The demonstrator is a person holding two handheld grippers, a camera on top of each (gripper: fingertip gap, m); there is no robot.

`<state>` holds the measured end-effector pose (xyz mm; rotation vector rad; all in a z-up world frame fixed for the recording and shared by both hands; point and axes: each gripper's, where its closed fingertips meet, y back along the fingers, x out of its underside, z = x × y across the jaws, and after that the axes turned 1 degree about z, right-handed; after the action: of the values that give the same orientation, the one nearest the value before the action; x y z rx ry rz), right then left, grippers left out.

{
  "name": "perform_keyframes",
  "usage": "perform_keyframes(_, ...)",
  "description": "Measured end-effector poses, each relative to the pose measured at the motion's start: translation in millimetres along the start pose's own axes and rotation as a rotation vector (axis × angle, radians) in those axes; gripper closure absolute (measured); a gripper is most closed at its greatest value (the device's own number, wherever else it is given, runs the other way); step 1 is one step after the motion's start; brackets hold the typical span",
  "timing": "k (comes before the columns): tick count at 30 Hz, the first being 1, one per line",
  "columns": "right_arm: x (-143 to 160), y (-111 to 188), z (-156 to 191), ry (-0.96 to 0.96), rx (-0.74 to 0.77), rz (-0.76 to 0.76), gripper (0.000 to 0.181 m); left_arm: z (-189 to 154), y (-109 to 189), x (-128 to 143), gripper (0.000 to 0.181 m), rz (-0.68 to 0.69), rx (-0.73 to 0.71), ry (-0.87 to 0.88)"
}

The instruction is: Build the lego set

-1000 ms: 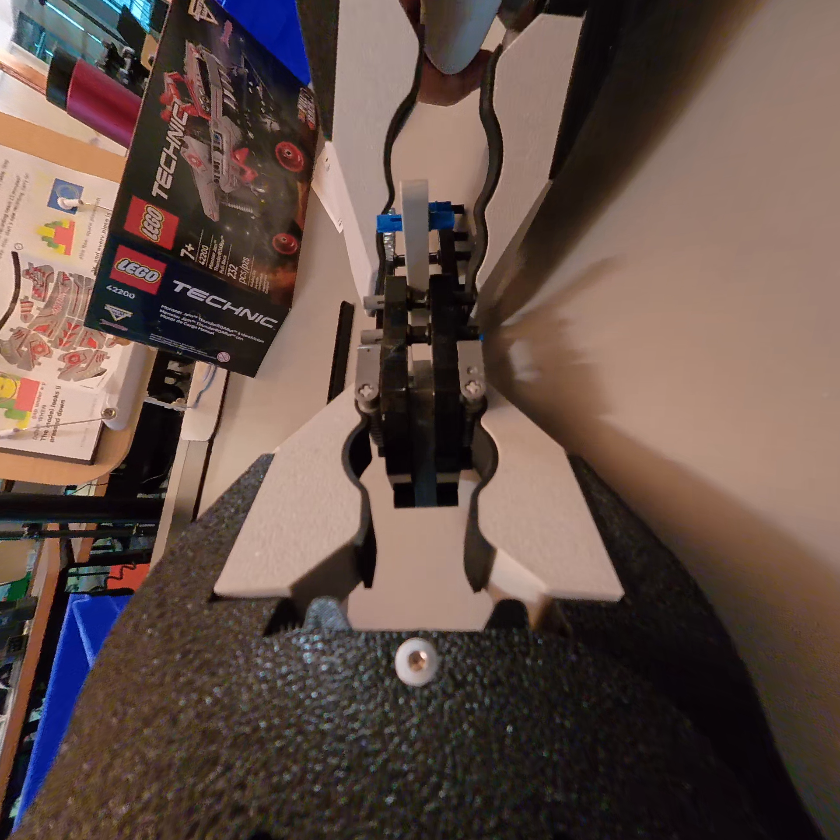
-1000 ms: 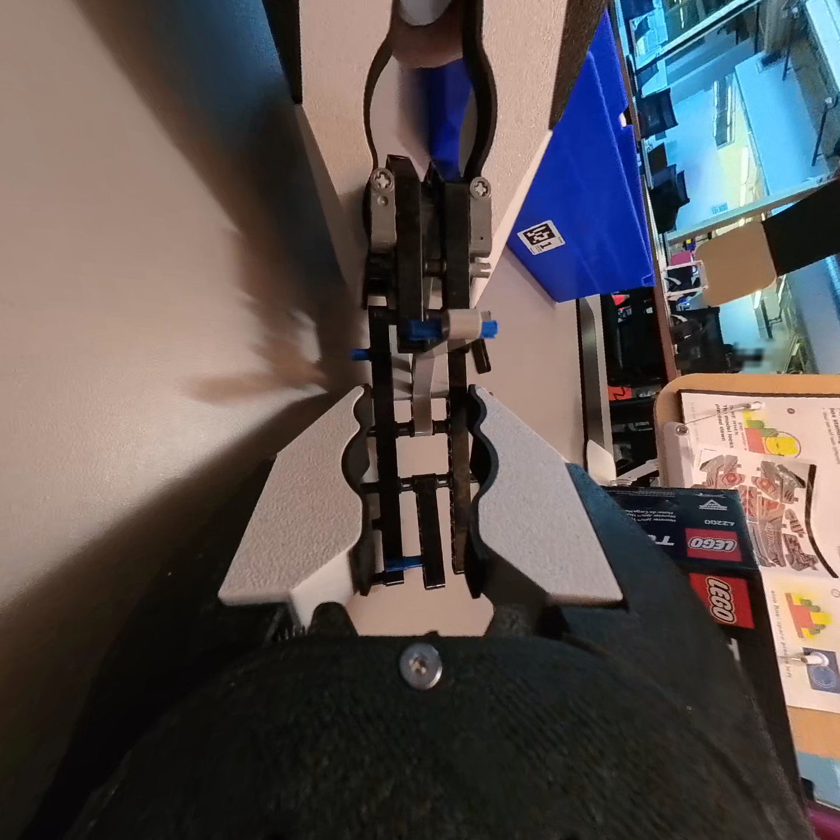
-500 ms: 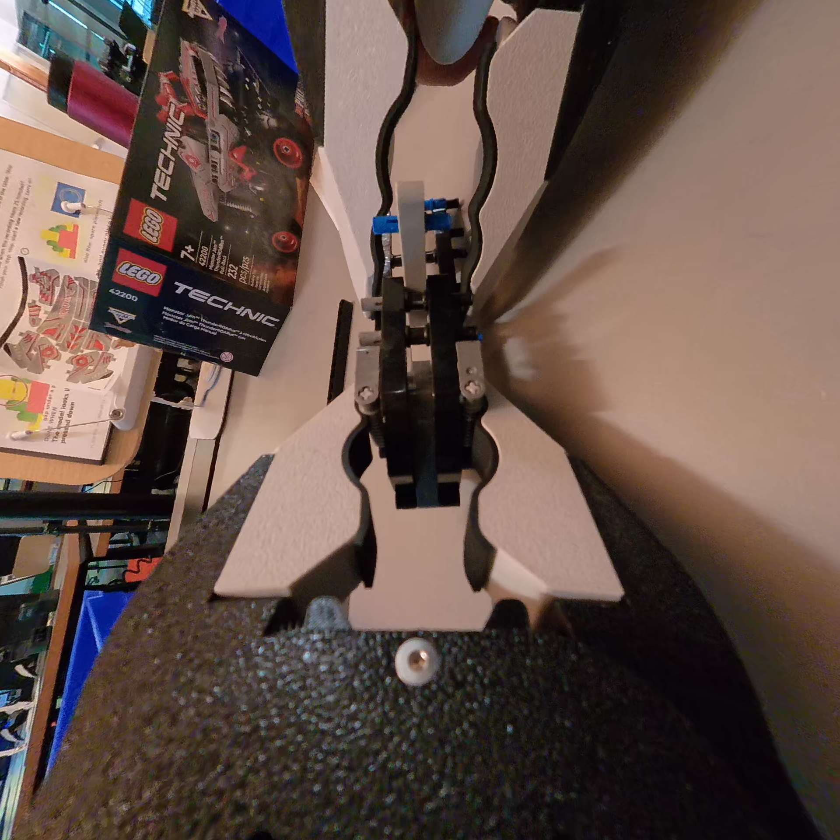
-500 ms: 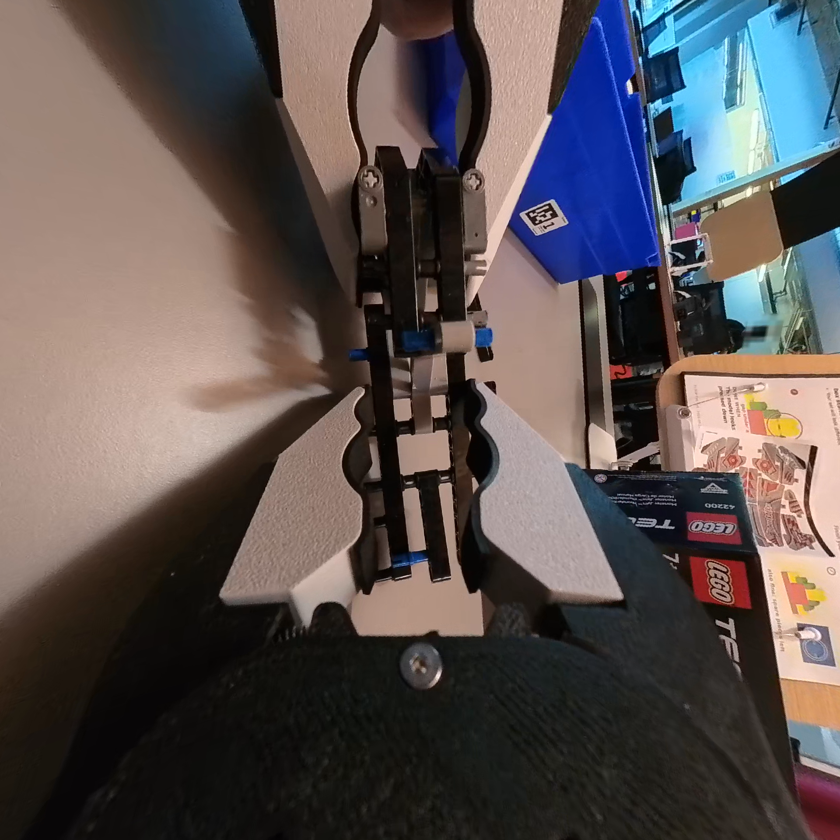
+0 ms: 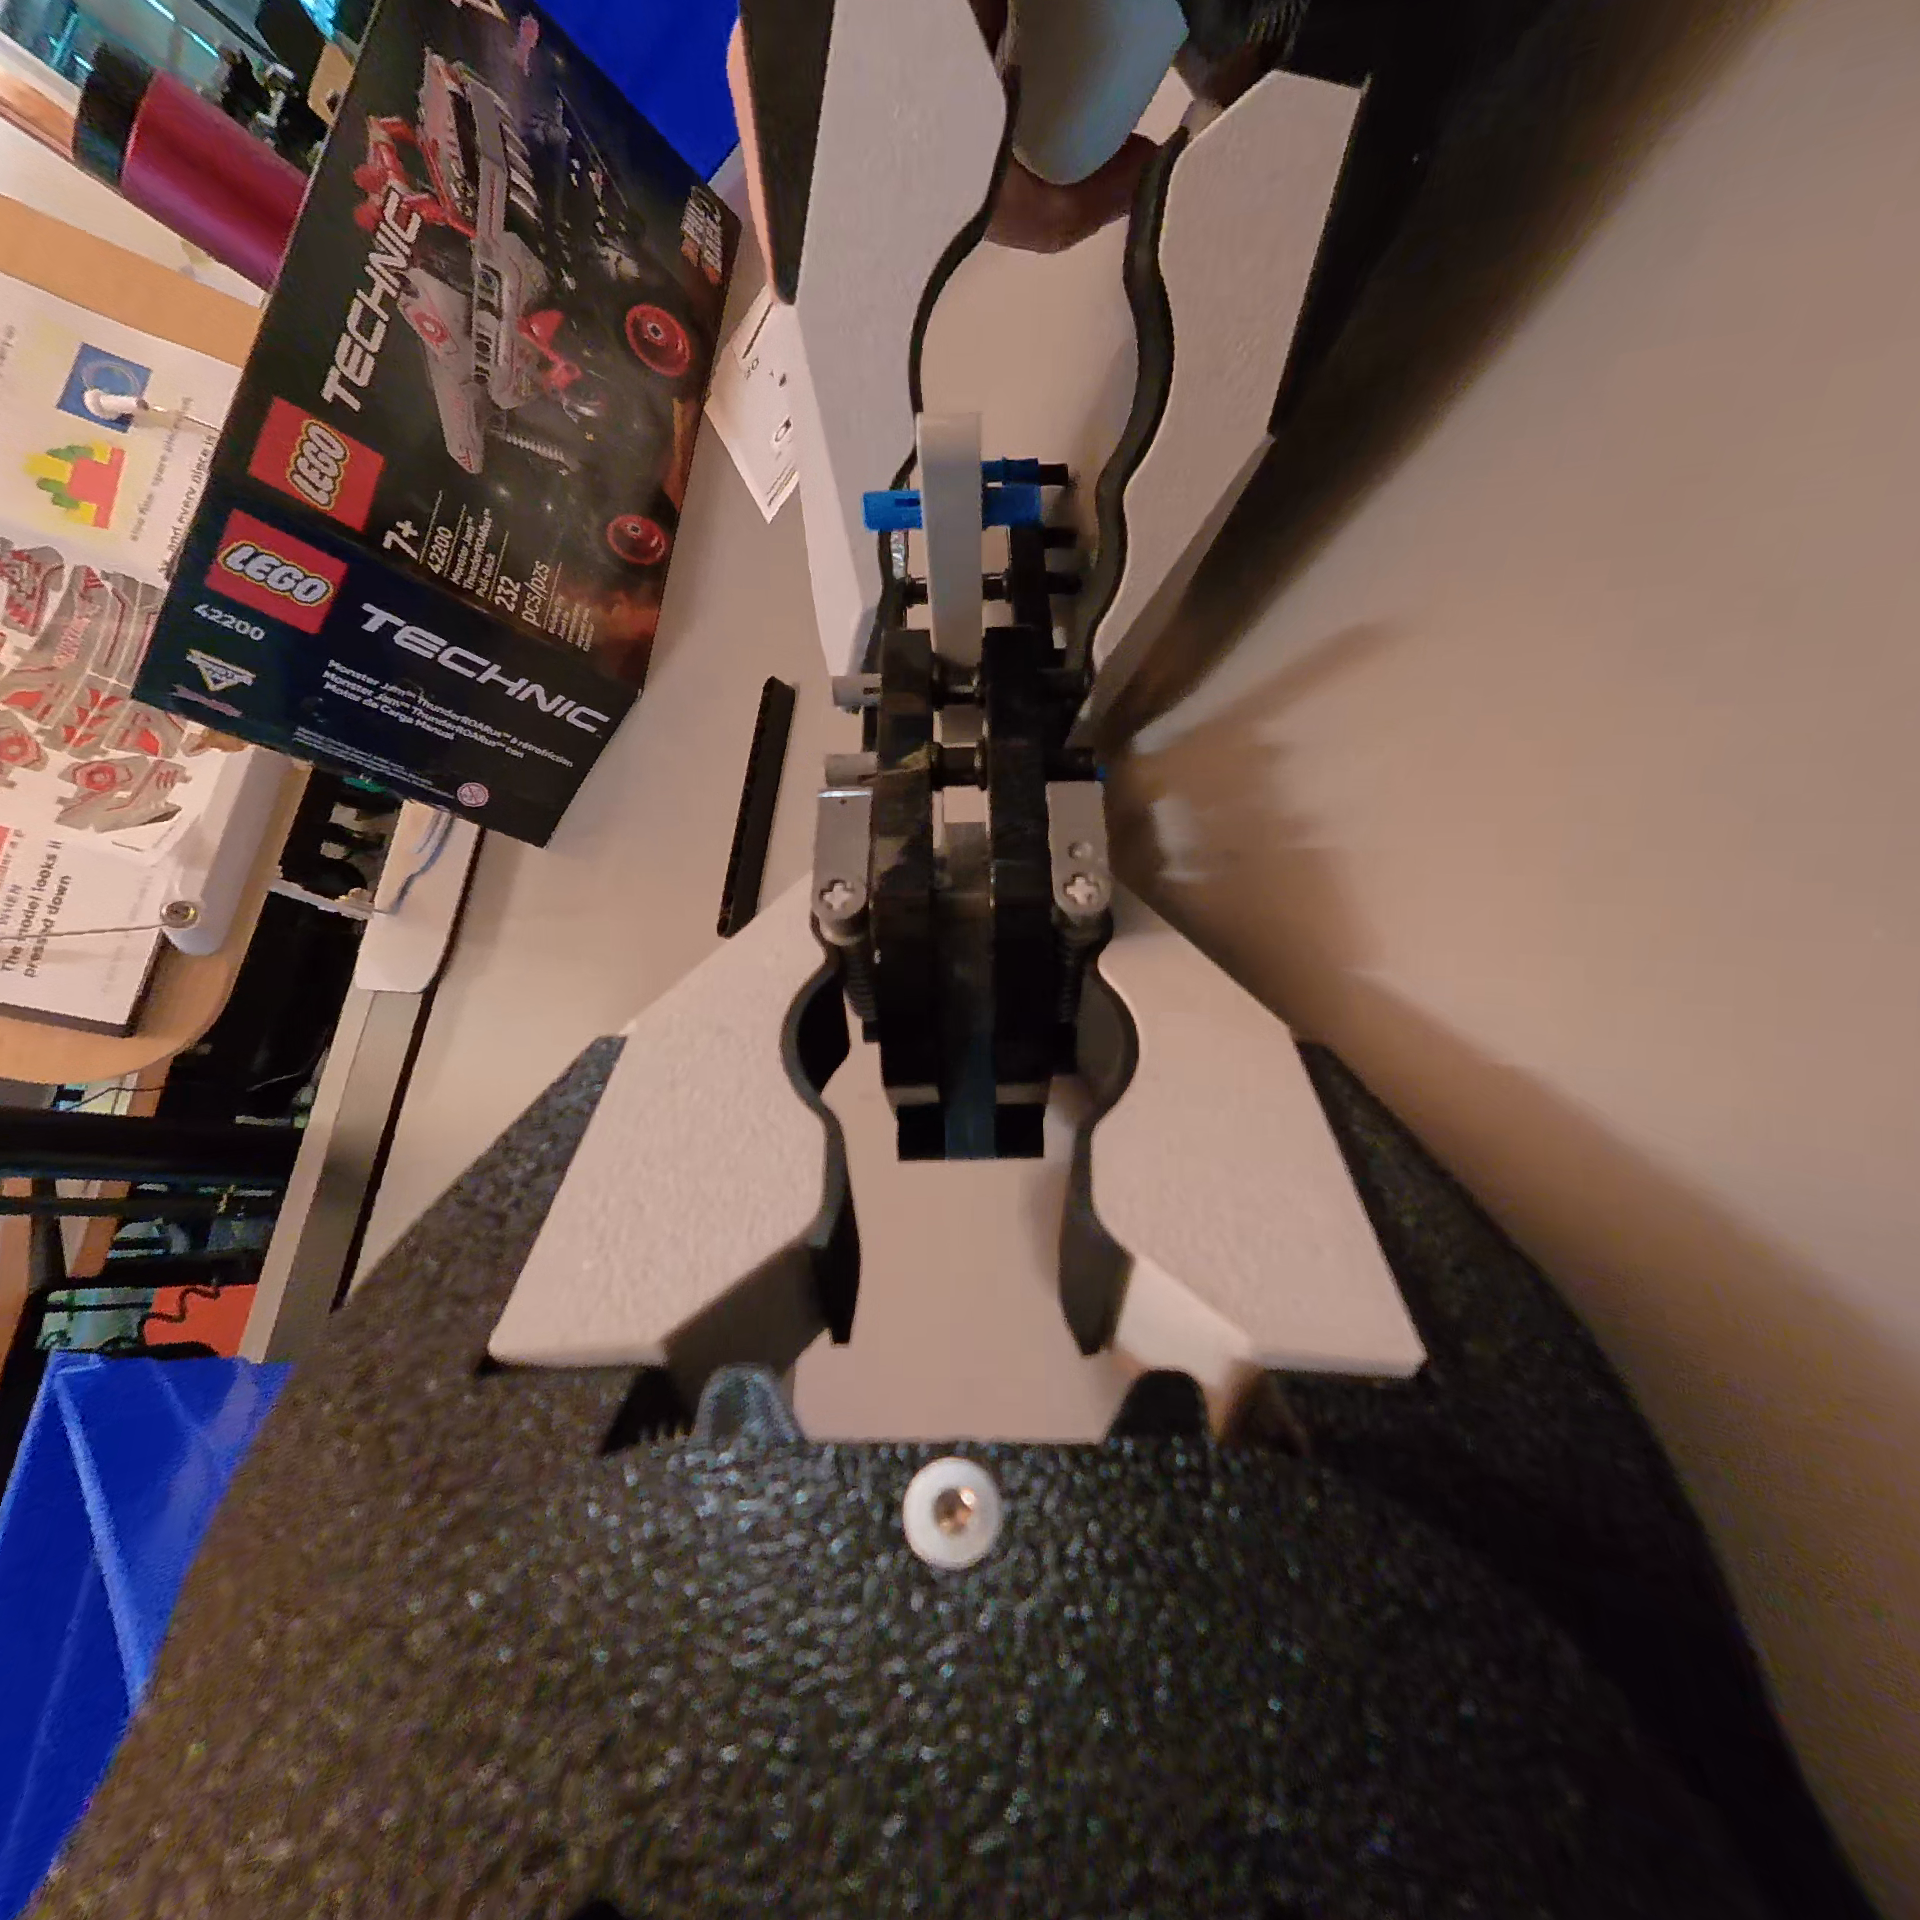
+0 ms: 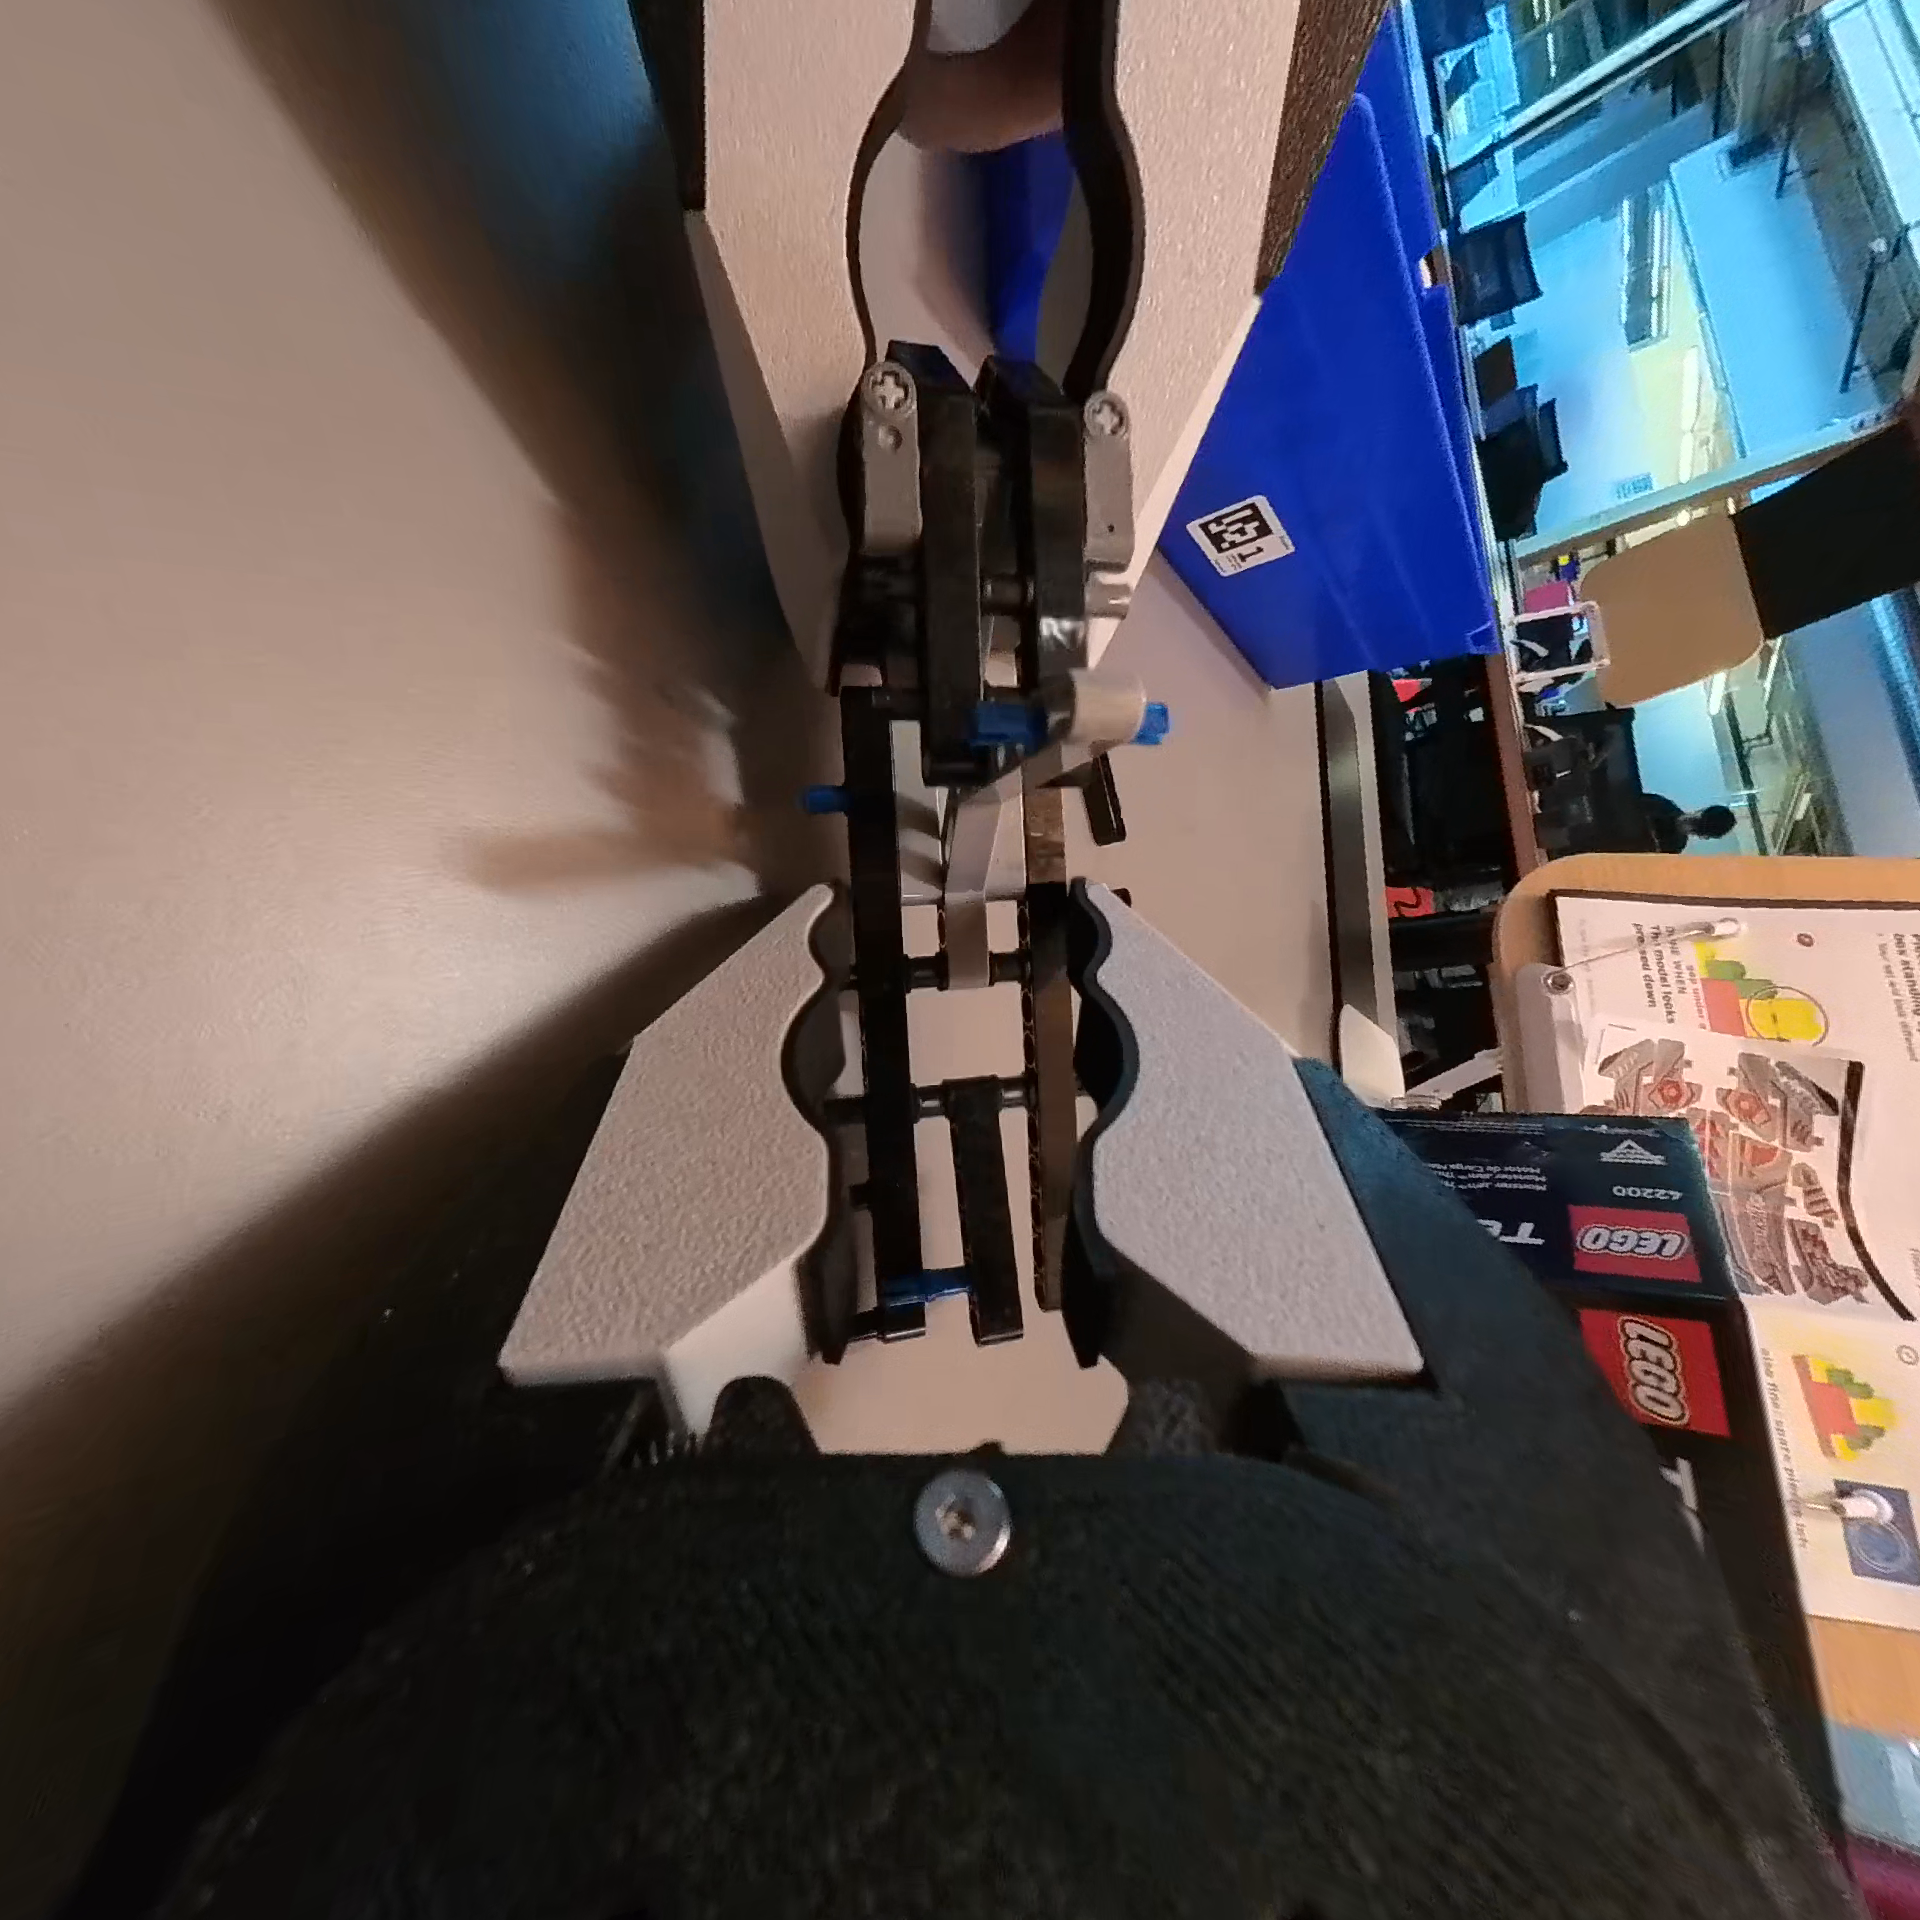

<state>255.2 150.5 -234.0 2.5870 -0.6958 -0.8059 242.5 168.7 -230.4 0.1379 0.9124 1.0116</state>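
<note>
A partly built lego frame of black beams, a light grey beam and blue pins point(image 5: 951, 540) is held in the air between both grippers, above the beige table point(image 5: 1558, 727). My left gripper point(image 5: 961, 935) is shut on its thick black end with the grey side pieces. In the right wrist view my right gripper point(image 6: 956, 904) is shut on the other end, the two long black beams point(image 6: 883, 1091) joined by pins. The grippers face each other: the right one shows at the top of the left wrist view point(image 5: 1029, 343), the left one at the top of the right wrist view point(image 6: 987, 260).
The lego box point(image 5: 447, 468) lies on the table beside the grippers and also shows in the right wrist view point(image 6: 1621, 1299). A loose black beam point(image 5: 758, 800) lies near it. Printed instruction sheets point(image 6: 1766, 1091) sit on a wooden board. A blue bin point(image 6: 1340, 468) stands farther off. Less than 4 cm separates the two grippers' tips.
Both grippers keep their hold on the frame. The pair has shifted and tilted a little, so the box and bin sit slightly differently in the views.
</note>
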Motion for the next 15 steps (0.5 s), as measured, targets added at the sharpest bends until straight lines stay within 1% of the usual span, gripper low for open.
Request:
perform_keyframes(2, 0, -1, 2, -0.015, -0.016, -0.002, 0.137, 0, 0, 0, 0.142, -0.002, 0.012, 0.017)
perform_keyframes(9, 1, -3, 2, -0.064, -0.037, -0.012, 0.136, 0, 0, 0, 0.142, -0.008, 0.030, 0.059)
perform_keyframes(12, 3, -2, -2, -0.045, 0.000, -0.005, 0.137, 0, 0, -1, 0.142, -0.021, -0.017, -0.051)
perform_keyframes(15, 3, 1, -8, -0.054, 0.034, -0.014, 0.128, 1, 2, -6, 0.142, -0.022, -0.069, -0.156)
